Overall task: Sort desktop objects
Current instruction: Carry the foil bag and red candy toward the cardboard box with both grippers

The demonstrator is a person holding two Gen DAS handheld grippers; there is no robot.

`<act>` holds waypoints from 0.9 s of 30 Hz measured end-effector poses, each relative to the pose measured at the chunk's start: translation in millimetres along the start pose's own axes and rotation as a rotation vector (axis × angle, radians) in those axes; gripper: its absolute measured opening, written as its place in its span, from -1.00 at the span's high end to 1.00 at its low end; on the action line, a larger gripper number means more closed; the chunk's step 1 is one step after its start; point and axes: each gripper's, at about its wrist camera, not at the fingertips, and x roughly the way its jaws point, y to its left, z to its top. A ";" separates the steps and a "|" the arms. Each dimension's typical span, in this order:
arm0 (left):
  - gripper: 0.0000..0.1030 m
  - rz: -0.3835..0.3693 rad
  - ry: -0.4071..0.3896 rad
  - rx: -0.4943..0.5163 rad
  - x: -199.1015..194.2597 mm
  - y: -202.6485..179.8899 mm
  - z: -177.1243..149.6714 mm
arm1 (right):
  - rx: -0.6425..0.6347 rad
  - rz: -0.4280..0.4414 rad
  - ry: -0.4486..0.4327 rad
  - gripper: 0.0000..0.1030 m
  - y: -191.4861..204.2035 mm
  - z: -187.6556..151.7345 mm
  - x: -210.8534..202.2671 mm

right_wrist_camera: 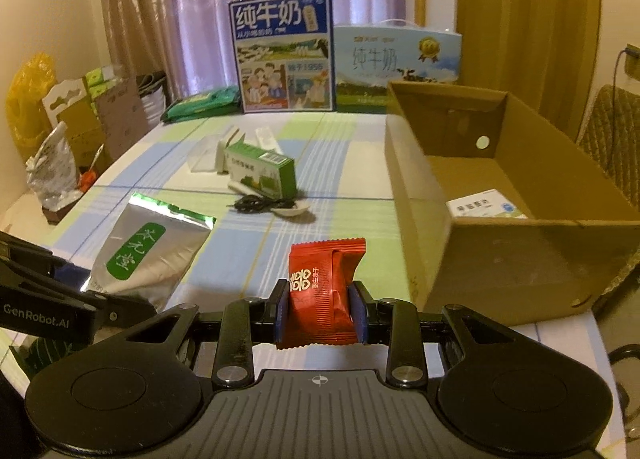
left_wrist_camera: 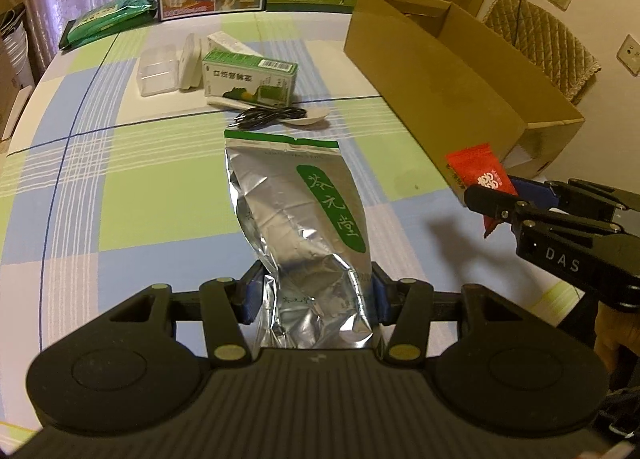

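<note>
The crinkly, half-slack foil pouch (left_wrist_camera: 300,227) is clamped low by the left gripper (left_wrist_camera: 316,295), the light, slippery red sachet (right_wrist_camera: 324,291) mid-body by the right gripper (right_wrist_camera: 320,315).

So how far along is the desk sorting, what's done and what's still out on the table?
Early on. Done: one white packet already lies in the cardboard box. In hand: the left gripper is shut on the silver tea bag, the right gripper on the red candy wrapper. Left on the table: green box, black cable, white spoon, clear container.
</note>
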 end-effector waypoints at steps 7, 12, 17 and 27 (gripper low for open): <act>0.10 -0.014 -0.013 0.015 -5.0 -14.3 5.9 | 0.025 -0.018 -0.025 0.44 -13.5 2.5 -15.3; 0.10 -0.032 -0.025 0.023 -7.1 -27.6 13.4 | 0.039 -0.034 -0.050 0.44 -26.0 6.8 -26.2; 0.10 -0.054 -0.041 0.041 -6.4 -46.6 26.7 | 0.043 -0.068 -0.080 0.44 -42.7 13.6 -38.1; 0.10 -0.118 -0.082 0.095 -1.7 -98.0 68.1 | 0.076 -0.123 -0.126 0.44 -92.0 34.2 -50.6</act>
